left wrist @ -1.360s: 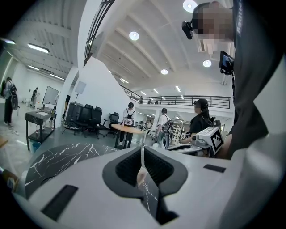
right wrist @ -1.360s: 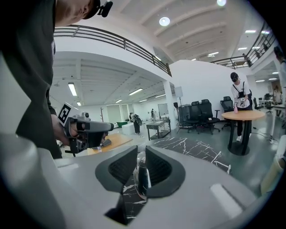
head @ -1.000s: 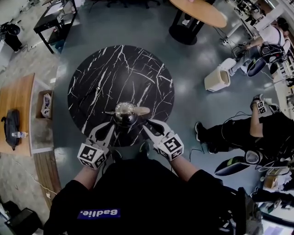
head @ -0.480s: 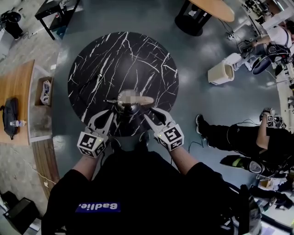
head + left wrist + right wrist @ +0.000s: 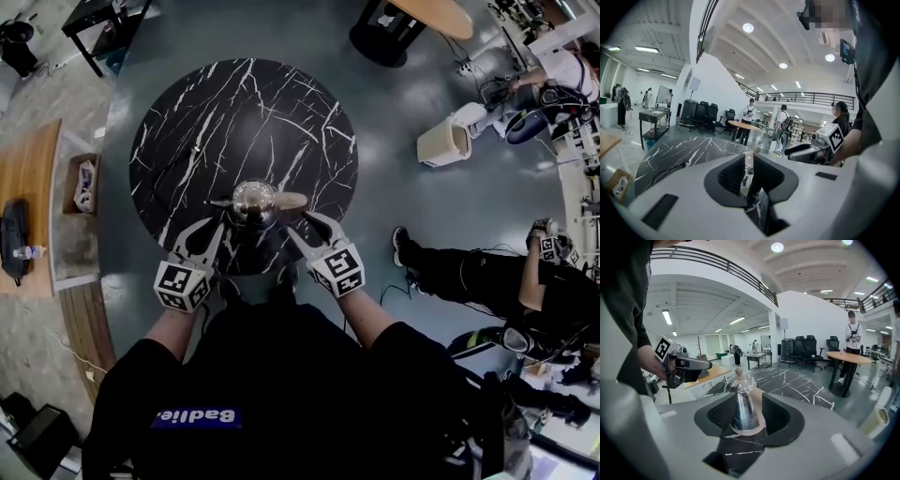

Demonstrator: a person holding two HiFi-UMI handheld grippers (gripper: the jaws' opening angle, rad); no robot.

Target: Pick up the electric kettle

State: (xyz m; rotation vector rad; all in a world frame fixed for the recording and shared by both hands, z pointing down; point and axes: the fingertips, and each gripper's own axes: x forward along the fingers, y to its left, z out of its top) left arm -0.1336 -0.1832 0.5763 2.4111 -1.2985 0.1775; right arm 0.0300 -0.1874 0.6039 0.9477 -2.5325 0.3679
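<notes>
head view looks steeply down; both gripper views closely face the same kettle point(image 5: 253, 202).

Left claw point(image 5: 221, 230), right claw point(image 5: 305, 225): jaws opening, kettle point(image 5: 253, 202) between.

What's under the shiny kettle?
The black marble table is under the kettle, which has a tan ring at its bottom. The spot right beneath is covered, so it can't be seen.

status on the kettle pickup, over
Right gripper straddles the electric kettle, left gripper barely parted beside it, both jaws opening. Kettle upright on marble table. Thin cable aside, not blocking.
</notes>
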